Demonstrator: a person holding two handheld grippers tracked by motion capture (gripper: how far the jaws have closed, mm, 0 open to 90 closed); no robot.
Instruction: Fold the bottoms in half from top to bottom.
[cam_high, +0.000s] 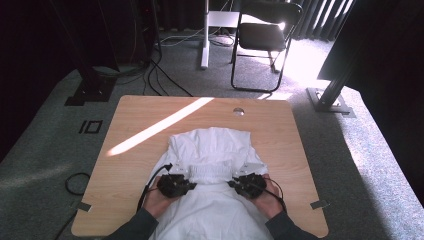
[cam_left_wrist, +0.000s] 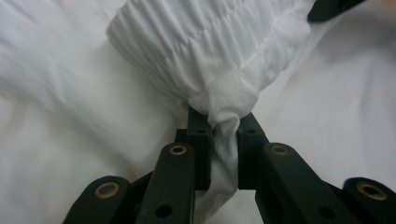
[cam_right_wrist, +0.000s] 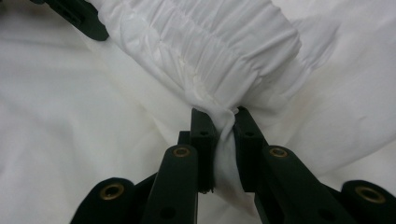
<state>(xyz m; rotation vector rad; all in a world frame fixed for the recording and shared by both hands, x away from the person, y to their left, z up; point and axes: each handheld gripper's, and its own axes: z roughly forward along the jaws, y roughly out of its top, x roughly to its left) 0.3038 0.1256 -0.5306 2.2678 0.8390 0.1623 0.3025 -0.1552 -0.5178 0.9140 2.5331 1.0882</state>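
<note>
A white garment (cam_high: 212, 145) lies spread over the near middle of the wooden table (cam_high: 135, 165). Its gathered, ribbed band (cam_high: 212, 174) stretches between my two grippers. My left gripper (cam_high: 189, 184) is shut on the band's left end, with cloth bunched between its jaws (cam_left_wrist: 223, 135). My right gripper (cam_high: 235, 184) is shut on the band's right end, cloth pinched between its jaws (cam_right_wrist: 224, 135). The ribbed band (cam_left_wrist: 196, 42) rises away from each pair of jaws, and the band (cam_right_wrist: 210, 42) runs toward the other gripper's black tip (cam_right_wrist: 77, 16).
A strip of sunlight (cam_high: 160, 125) crosses the table's far left. A small round hole (cam_high: 238, 111) sits near the far edge. A black folding chair (cam_high: 265, 40) and a white stand (cam_high: 205, 35) are on the carpet beyond; cables (cam_high: 75, 182) trail at the left.
</note>
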